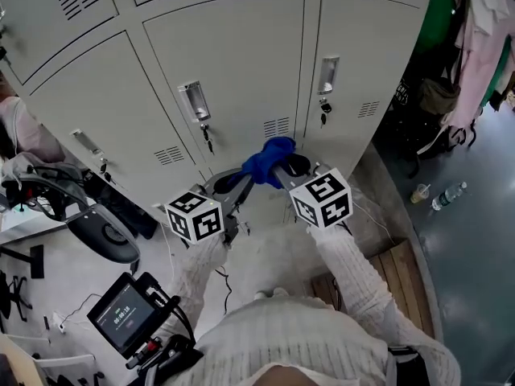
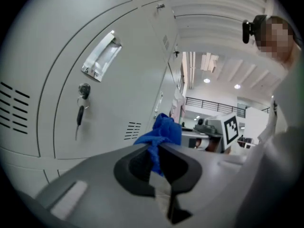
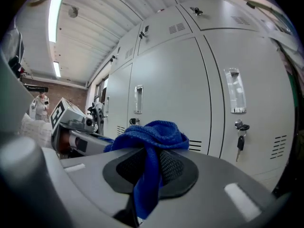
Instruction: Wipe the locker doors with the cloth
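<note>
A crumpled blue cloth (image 1: pixel 269 160) hangs in front of the grey locker doors (image 1: pixel 233 63), close to the lower middle door's vent. Both grippers are shut on it. My left gripper (image 1: pixel 246 177) pinches its left side, my right gripper (image 1: pixel 279 169) its right side. In the left gripper view the cloth (image 2: pixel 162 132) rises from between the closed jaws (image 2: pixel 154 161), with a locker door (image 2: pixel 109 103) to the left. In the right gripper view the cloth (image 3: pixel 151 136) drapes over the jaws (image 3: pixel 150 167), and a strip of it hangs down between them, before a locker door (image 3: pixel 175 89).
Keys (image 1: pixel 208 137) hang in the door locks. Clothes (image 1: pixel 479 39) hang on the right of the lockers, with two bottles (image 1: pixel 447 195) on the floor and a wooden pallet (image 1: pixel 394 268) below. A screen device (image 1: pixel 125 312) and a chair (image 1: pixel 100 232) stand at the left.
</note>
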{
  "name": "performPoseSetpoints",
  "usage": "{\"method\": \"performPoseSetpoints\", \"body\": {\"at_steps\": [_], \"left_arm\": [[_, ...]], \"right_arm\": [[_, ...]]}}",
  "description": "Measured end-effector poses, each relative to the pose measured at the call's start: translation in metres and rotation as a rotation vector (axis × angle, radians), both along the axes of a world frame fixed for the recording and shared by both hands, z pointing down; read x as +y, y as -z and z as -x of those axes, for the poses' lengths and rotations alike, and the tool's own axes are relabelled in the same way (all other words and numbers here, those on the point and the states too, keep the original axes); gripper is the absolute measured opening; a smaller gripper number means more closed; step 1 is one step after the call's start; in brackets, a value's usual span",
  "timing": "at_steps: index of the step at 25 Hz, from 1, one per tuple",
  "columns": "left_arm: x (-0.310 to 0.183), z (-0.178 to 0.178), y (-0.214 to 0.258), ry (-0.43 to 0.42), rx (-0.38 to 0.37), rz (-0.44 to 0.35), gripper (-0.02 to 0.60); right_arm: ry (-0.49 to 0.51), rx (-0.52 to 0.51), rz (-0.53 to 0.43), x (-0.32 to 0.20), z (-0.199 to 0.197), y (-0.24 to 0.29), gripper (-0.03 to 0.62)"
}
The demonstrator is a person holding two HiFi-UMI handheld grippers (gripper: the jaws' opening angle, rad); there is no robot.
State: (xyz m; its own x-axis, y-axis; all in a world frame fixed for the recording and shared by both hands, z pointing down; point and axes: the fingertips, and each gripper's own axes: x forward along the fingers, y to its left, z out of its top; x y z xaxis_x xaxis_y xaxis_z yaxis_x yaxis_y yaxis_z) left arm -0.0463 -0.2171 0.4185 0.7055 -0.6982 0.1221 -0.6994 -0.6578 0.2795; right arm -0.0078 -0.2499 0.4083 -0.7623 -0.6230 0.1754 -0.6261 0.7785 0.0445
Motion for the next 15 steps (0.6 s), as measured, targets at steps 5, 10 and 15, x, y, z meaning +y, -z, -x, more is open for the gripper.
{"method": "performPoseSetpoints", "body": {"at_steps": [5,10,15], "left_arm": [[0.029,0.012,-0.012,0.075,0.016,-0.004,0.006],[0.068,0.019,-0.036,0.12,-0.026,0.007,0.005],[0.099,0.027,-0.055,0.195,0.08,0.043,0.006]], "right_arm": [[0.016,-0.08,-0.127,0.047,-0.007,0.016,0.058],[0.008,-0.177,-0.048,0.086,-0.012,-0.006,0.058],[0.043,-0.213,0.057,0.115,-0.015,-0.037,0.058]]}}
